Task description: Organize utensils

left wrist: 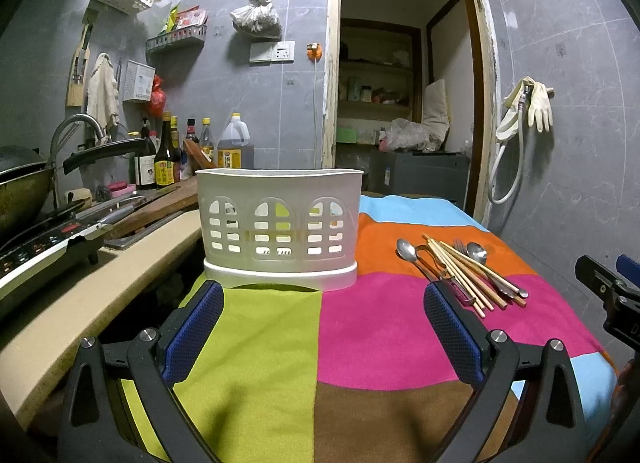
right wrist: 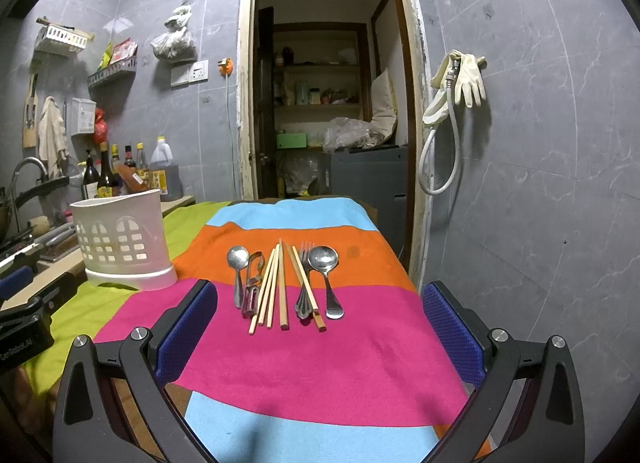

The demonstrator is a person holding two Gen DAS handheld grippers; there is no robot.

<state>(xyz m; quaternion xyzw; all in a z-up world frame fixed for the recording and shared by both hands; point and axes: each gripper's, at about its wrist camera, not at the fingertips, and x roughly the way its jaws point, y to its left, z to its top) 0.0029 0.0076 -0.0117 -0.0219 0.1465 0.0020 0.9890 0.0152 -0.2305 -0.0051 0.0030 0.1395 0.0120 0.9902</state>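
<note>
Two grippers stand wide and empty: the left gripper at lower centre of its view faces the white caddy at mid-frame, and the right gripper faces the utensils, a row at centre frame on the striped cloth. In my judgement, chopsticks lying touching the peeler risk a multiple pickup, and the soft cloth could snag a fingertip.
</note>
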